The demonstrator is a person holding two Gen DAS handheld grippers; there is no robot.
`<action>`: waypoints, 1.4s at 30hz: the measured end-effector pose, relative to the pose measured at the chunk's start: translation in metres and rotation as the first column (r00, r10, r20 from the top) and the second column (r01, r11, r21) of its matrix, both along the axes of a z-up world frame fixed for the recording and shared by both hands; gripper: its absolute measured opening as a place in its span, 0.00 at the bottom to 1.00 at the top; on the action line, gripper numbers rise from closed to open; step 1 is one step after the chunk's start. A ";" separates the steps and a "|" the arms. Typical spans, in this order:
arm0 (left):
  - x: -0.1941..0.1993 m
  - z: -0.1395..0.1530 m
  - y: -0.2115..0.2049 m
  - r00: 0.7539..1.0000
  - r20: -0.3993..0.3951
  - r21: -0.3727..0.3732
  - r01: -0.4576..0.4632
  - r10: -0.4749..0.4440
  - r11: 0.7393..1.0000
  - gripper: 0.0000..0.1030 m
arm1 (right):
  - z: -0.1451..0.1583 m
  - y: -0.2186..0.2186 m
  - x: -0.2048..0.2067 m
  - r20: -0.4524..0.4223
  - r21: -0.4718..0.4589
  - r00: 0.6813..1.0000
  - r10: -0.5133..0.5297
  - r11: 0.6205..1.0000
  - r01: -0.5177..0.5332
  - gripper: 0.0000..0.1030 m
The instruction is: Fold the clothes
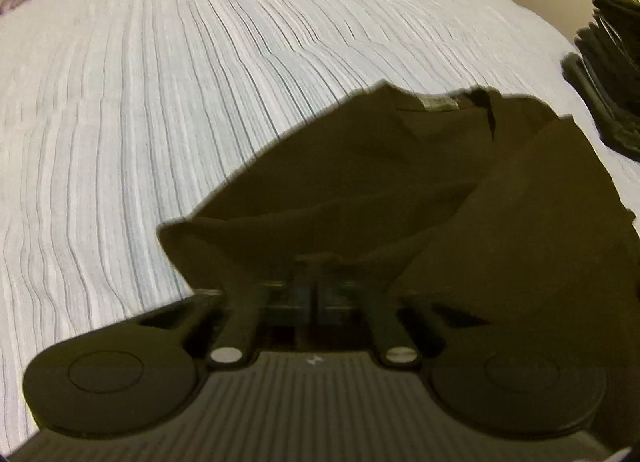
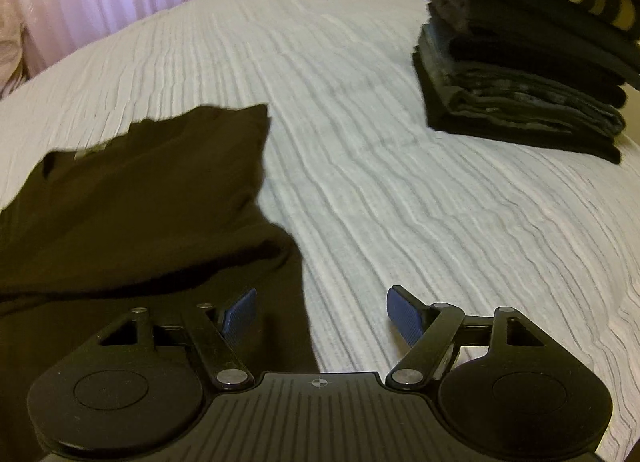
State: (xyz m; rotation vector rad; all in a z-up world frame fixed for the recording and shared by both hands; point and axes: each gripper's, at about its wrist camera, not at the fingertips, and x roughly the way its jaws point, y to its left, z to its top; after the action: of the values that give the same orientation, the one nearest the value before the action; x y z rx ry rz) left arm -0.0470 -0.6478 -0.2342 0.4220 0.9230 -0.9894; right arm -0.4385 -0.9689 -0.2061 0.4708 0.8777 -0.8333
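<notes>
the dark t-shirt point(image 1: 360, 190) lies on the bed point(image 1: 160, 102), collar and neck label toward the far side, its right side already turned in over the body in a long diagonal flap. it is thin, limp knit: light to lift, with no stiffness to hold a crease, so it will sag and drag wherever only one point is held. judging by that, the hem corners or a doubled edge give the surest hold, since a single layer tends to slip out or pull the fold askew.

the left tool point(image 1: 314, 262) has its fingers drawn together on a bunched ridge of the shirt near the lower edge, with cloth tenting up toward it. the right tool point(image 2: 322, 308) stands wide and empty, its blue pads point(image 2: 404, 314) hovering just past the shirt's right edge, over bare bedspread.

a tall stack of folded clothes point(image 2: 528, 62) sits well apart, to the far right. the ribbed bedspread may grip the fabric and wrinkle under it. nothing stands between the tools and the shirt.
</notes>
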 end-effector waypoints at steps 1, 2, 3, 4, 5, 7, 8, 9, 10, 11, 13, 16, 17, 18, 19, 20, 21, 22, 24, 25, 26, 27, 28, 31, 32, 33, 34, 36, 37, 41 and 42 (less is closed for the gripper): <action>-0.003 0.010 0.007 0.998 0.051 -0.054 -0.039 0.041 0.998 0.02 | -0.001 0.001 0.002 -0.004 0.002 1.000 0.007 1.000 -0.007 0.73; -0.005 0.019 0.016 0.992 0.075 -0.096 -0.095 0.103 0.991 0.02 | -0.001 0.002 0.003 -0.004 0.002 1.000 0.008 1.000 -0.008 0.73; -0.006 0.026 0.025 0.983 0.092 -0.132 -0.147 0.160 0.980 0.02 | 0.000 0.003 0.003 -0.001 0.000 1.000 0.005 1.000 -0.005 0.73; -0.006 0.023 0.028 0.979 0.080 -0.113 -0.176 0.185 0.978 0.02 | 0.000 0.004 0.004 0.002 -0.003 1.000 0.003 1.000 -0.003 0.73; -0.003 0.015 0.029 0.981 0.048 -0.069 -0.182 0.186 0.981 0.02 | 0.000 0.004 0.006 0.004 0.001 1.000 0.002 1.000 -0.002 0.73; 0.001 -0.001 0.030 0.984 -0.006 0.007 -0.180 0.180 0.984 0.07 | -0.002 0.003 0.011 0.006 0.019 1.000 0.006 1.000 -0.007 0.73; 0.002 -0.004 0.031 0.984 -0.004 0.023 -0.179 0.180 0.984 0.11 | -0.003 0.003 0.014 0.010 0.026 1.000 0.011 1.000 -0.011 0.73; 0.001 -0.005 0.034 0.983 0.004 0.025 -0.182 0.182 0.983 0.14 | -0.003 0.004 0.017 0.015 0.028 1.000 0.019 0.999 -0.019 0.73; 0.001 -0.005 0.036 0.983 0.013 0.026 -0.184 0.184 0.983 0.15 | -0.002 0.004 0.021 0.021 0.029 0.999 0.027 0.999 -0.027 0.73; -0.001 -0.002 0.038 0.983 0.026 0.019 -0.184 0.184 0.983 0.15 | -0.002 0.005 0.024 0.028 0.030 0.999 0.037 0.999 -0.037 0.73; -0.012 0.006 0.040 0.985 0.073 -0.003 -0.154 0.154 0.988 0.15 | 0.001 0.008 0.033 0.056 0.028 0.995 0.081 0.996 -0.083 0.73; -0.032 0.018 0.041 0.991 0.117 -0.043 -0.066 0.070 0.997 0.15 | 0.003 0.014 0.052 0.114 0.029 0.975 0.191 0.980 -0.196 0.73; -0.038 0.017 0.037 0.994 0.102 -0.039 -0.023 0.027 0.999 0.17 | 0.003 0.016 0.058 0.137 0.031 0.964 0.226 0.972 -0.232 0.73; -0.044 0.012 0.033 0.996 0.081 -0.029 0.025 -0.022 0.999 0.18 | 0.003 0.017 0.064 0.161 0.033 0.953 0.256 0.964 -0.265 0.73; -0.050 0.007 0.029 0.996 0.059 -0.018 0.070 -0.069 0.997 0.19 | 0.001 0.015 0.071 0.185 0.039 0.943 0.275 0.957 -0.287 0.73; -0.054 -0.002 0.023 0.994 0.040 0.011 0.101 -0.101 0.995 0.22 | -0.001 0.013 0.077 0.210 0.050 0.935 0.285 0.952 -0.301 0.73; -0.057 -0.011 0.018 0.991 0.019 0.040 0.129 -0.129 0.991 0.24 | -0.005 0.009 0.084 0.236 0.065 0.927 0.292 0.947 -0.315 0.73; -0.057 -0.021 0.013 0.991 -0.009 0.072 0.133 -0.132 0.989 0.24 | -0.010 0.004 0.090 0.261 0.092 0.921 0.289 0.942 -0.322 0.73; -0.059 -0.026 0.013 0.992 -0.034 0.093 0.123 -0.120 0.988 0.24 | -0.027 -0.008 0.097 0.273 0.177 0.926 0.262 0.932 -0.316 0.73; -0.060 -0.028 0.013 0.992 -0.046 0.103 0.118 -0.114 0.988 0.24 | -0.037 -0.017 0.097 0.243 0.221 0.940 0.239 0.930 -0.293 0.72; -0.061 -0.030 0.013 0.992 -0.058 0.114 0.114 -0.108 0.987 0.25 | -0.043 -0.023 0.094 0.201 0.224 0.954 0.221 0.938 -0.264 0.72; -0.062 -0.032 0.014 0.993 -0.069 0.123 0.108 -0.100 0.986 0.25 | -0.047 -0.028 0.089 0.163 0.219 0.966 0.203 0.947 -0.235 0.72; -0.063 -0.029 0.018 0.993 -0.075 0.124 0.095 -0.086 0.988 0.26 | -0.047 -0.033 0.080 0.143 0.202 0.972 0.184 0.956 -0.211 0.72; -0.069 -0.022 0.029 0.995 -0.082 0.144 0.067 -0.056 0.987 0.26 | -0.041 -0.041 0.056 0.138 0.203 0.976 0.167 0.960 -0.193 0.72; -0.071 -0.020 0.031 0.996 -0.081 0.155 0.060 -0.047 0.986 0.26 | -0.039 -0.040 0.052 0.133 0.204 0.975 0.176 0.958 -0.201 0.72; -0.076 -0.016 0.036 0.996 -0.086 0.158 0.046 -0.032 0.986 0.26 | -0.036 -0.039 0.048 0.129 0.209 0.975 0.183 0.956 -0.207 0.73; -0.081 -0.012 0.042 0.995 -0.100 0.158 0.027 -0.012 0.987 0.26 | -0.035 -0.034 0.042 0.131 0.223 0.974 0.183 0.952 -0.209 0.73; -0.095 -0.003 0.053 0.992 -0.127 0.159 -0.008 0.028 0.987 0.26 | -0.033 -0.025 0.030 0.135 0.251 0.974 0.183 0.944 -0.212 0.73; -0.102 0.003 0.056 0.990 -0.133 0.158 -0.018 0.039 0.987 0.26 | -0.032 -0.020 0.024 0.137 0.264 0.973 0.183 0.940 -0.214 0.73; -0.148 0.008 0.075 0.985 -0.161 0.190 -0.037 0.068 0.981 0.31 | -0.027 -0.001 0.000 0.145 0.319 0.972 0.183 0.922 -0.221 0.73; -0.160 0.006 0.081 0.982 -0.171 0.211 -0.047 0.084 0.976 0.31 | -0.026 0.004 -0.006 0.147 0.332 0.972 0.183 0.917 -0.223 0.73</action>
State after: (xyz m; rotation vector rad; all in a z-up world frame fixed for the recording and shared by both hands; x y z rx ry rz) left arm -0.2071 -0.5673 -0.2286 0.4788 1.2022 -0.8841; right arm -0.4444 -0.9653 -0.2321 0.7156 0.9537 -0.4547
